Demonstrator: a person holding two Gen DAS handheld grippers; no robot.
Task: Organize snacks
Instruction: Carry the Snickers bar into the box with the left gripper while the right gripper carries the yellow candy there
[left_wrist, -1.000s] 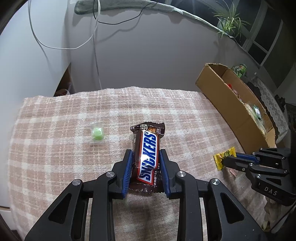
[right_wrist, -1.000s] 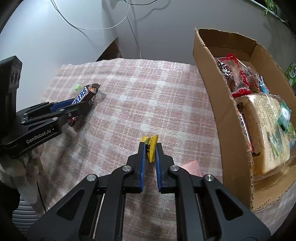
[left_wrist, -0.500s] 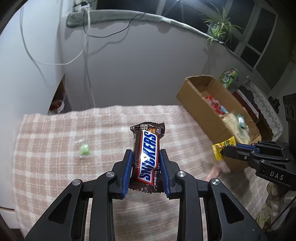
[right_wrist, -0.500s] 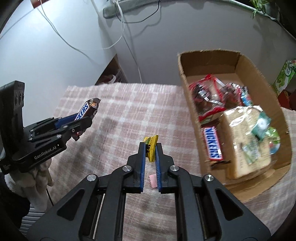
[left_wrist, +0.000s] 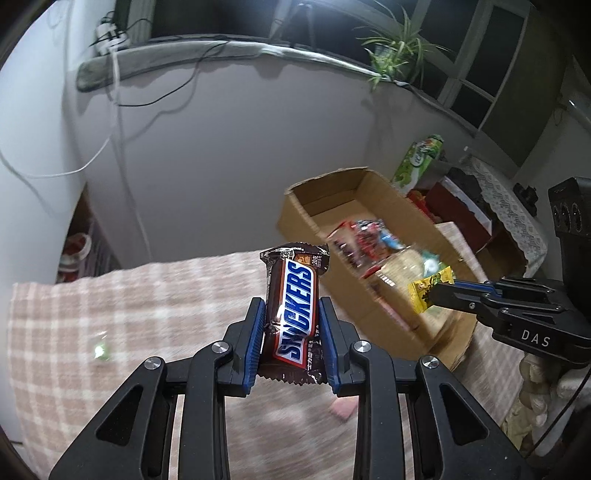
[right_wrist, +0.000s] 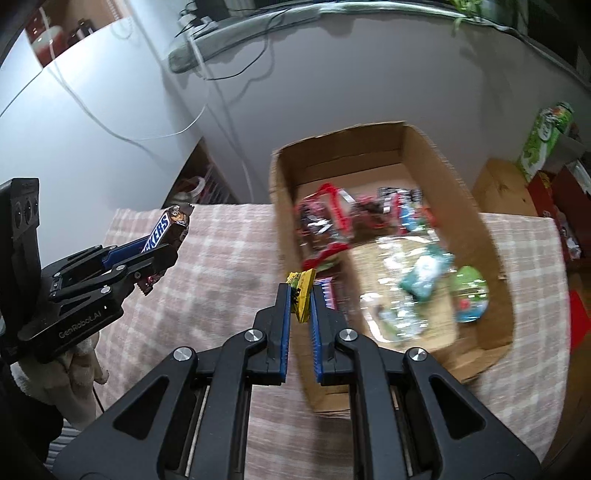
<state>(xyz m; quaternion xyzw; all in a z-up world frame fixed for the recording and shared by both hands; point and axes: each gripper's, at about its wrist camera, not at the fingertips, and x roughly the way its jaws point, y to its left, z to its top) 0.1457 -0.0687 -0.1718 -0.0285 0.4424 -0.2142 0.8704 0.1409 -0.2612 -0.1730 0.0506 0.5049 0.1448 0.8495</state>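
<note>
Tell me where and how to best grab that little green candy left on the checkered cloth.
Take the green candy across its small round middle, coming straight down from above. It lies flat and alone on the cloth, with open space all round, so a claw can straddle it. It is blurred here, so its wrapper edges cannot be made out; I would not aim for those.

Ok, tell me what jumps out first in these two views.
The Snickers bar stands out, clamped upright in the left gripper above the checked tablecloth. Next comes the small yellow packet pinched in the right gripper, at the near edge of the open cardboard box. That box is already crowded with wrapped snacks.
</note>
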